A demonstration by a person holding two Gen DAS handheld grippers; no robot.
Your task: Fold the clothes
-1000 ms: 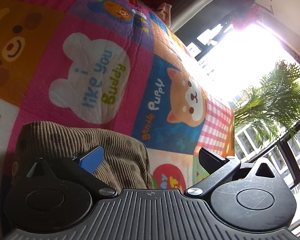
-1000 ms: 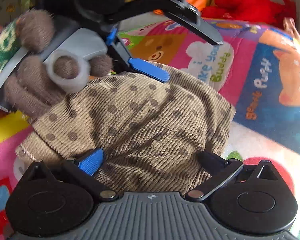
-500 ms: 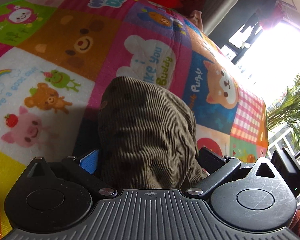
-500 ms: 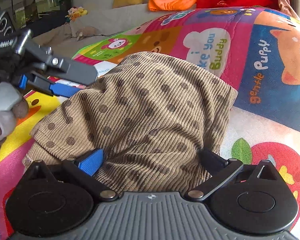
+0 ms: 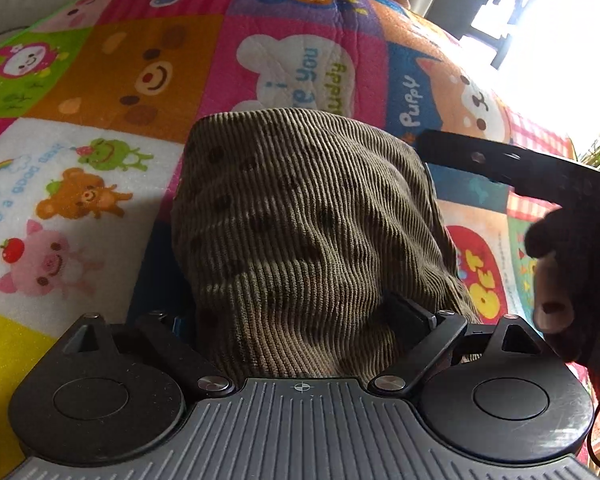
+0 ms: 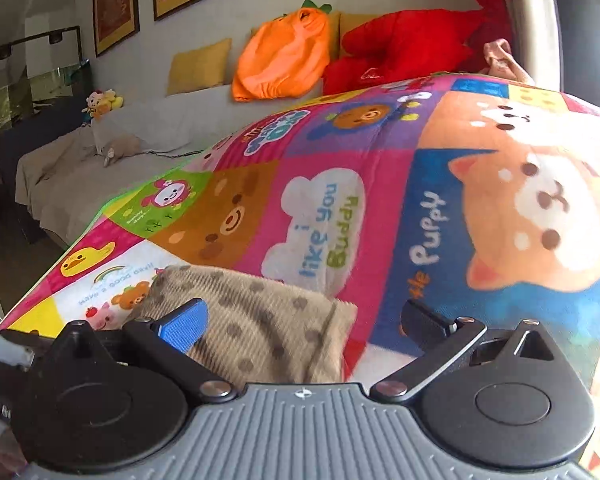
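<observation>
looking along our left gripper (image 5: 296,320), we see the brown dotted corduroy garment (image 5: 300,220) bunched in a heap in the middle of the frame, resting on the bright cartoon play mat (image 5: 100,100). its near end fills the gap between the two fingers, which stand wide apart; they have just been closing a little, with the cloth between them. the left finger is mostly hidden behind the cloth, so we cannot tell whether the pads press on it. at the right edge of that frame, the dark finger of our right gripper (image 5: 512,164) reaches in above the mat, just beside the upper right side of the garment, with a gloved hand (image 5: 568,264) below it.

from the right gripper (image 6: 300,320), the garment (image 6: 260,328) lies low in the frame, left of centre, flat on the mat (image 6: 340,208). the blue-padded left finger (image 6: 182,324) sits over the near edge of the cloth, and the black right finger (image 6: 428,324) is well apart from it, over bare mat; the fingers are spread wide and nothing is pinched. in the upper part of that frame a grey sofa (image 6: 140,136) carries a yellow cushion (image 6: 198,66), an orange plush (image 6: 284,56) and a red plush (image 6: 412,44)
</observation>
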